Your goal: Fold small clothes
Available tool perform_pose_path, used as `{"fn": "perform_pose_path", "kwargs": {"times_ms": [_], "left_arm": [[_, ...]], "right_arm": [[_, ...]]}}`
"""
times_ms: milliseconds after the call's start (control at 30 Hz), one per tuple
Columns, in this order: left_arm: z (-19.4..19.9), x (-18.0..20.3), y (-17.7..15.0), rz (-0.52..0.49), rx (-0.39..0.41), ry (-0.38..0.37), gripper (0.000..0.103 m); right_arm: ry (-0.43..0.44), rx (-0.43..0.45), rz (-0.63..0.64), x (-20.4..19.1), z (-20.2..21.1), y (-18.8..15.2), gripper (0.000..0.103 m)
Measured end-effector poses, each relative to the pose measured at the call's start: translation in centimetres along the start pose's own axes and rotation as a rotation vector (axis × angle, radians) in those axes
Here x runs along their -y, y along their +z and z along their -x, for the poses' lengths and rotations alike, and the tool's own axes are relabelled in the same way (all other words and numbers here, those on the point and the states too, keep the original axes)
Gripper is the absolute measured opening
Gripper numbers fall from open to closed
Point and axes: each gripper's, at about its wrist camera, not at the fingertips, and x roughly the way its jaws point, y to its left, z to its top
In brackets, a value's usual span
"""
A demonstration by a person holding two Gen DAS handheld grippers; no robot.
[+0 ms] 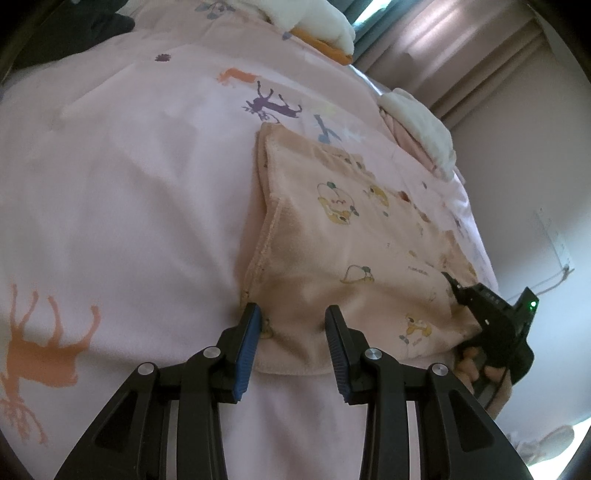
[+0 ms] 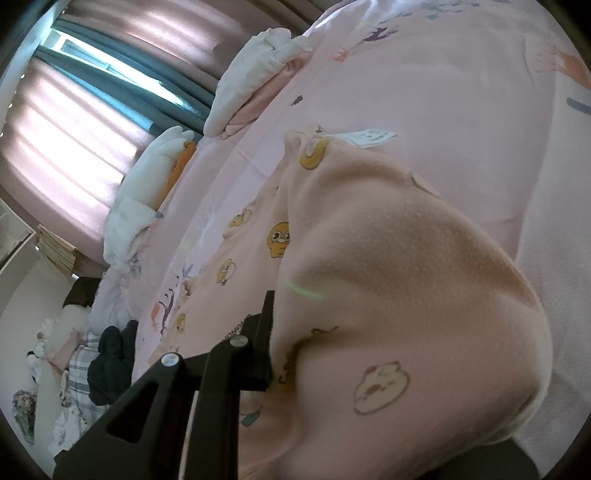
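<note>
A small peach garment (image 1: 351,236) with cartoon prints lies on the pink bedspread (image 1: 129,184). My left gripper (image 1: 291,325) is open, its fingertips resting at the garment's near hem with cloth between the jaws. My right gripper (image 1: 476,306) shows at the garment's right edge in the left wrist view. In the right wrist view the garment (image 2: 388,277) is lifted and draped over the gripper, hiding the right finger; only the left finger (image 2: 266,325) shows, pressed against the cloth.
White and pink folded clothes (image 1: 417,122) sit at the bed's far right edge, and a white and orange pile (image 1: 317,26) at the far end. Dark clothing (image 2: 110,358) lies on the bed. Curtains (image 2: 74,122) and a window stand beyond.
</note>
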Motion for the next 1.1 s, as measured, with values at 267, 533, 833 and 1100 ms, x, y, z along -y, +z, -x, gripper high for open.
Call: {"fn": "perform_pose_path", "kwargs": {"times_ms": [267, 533, 833, 1100], "left_arm": [[0.0, -0.4, -0.2, 0.019, 0.002, -0.032, 0.036], [0.1, -0.5, -0.1, 0.03, -0.002, -0.043, 0.036], [0.1, -0.6, -0.1, 0.041, -0.003, -0.055, 0.036], [0.4, -0.9, -0.3, 0.047, -0.008, -0.074, 0.036]], "right_arm": [[-0.122, -0.025, 0.248, -3.9, 0.3, 0.5, 0.016], [-0.034, 0.028, 0.262, -6.9, 2.7, 1.1, 0.014], [0.02, -0.098, 0.721, -17.4, 0.1, -4.2, 0.014], [-0.05, -0.244, 0.924, -17.6, -4.5, -9.3, 0.015]]}}
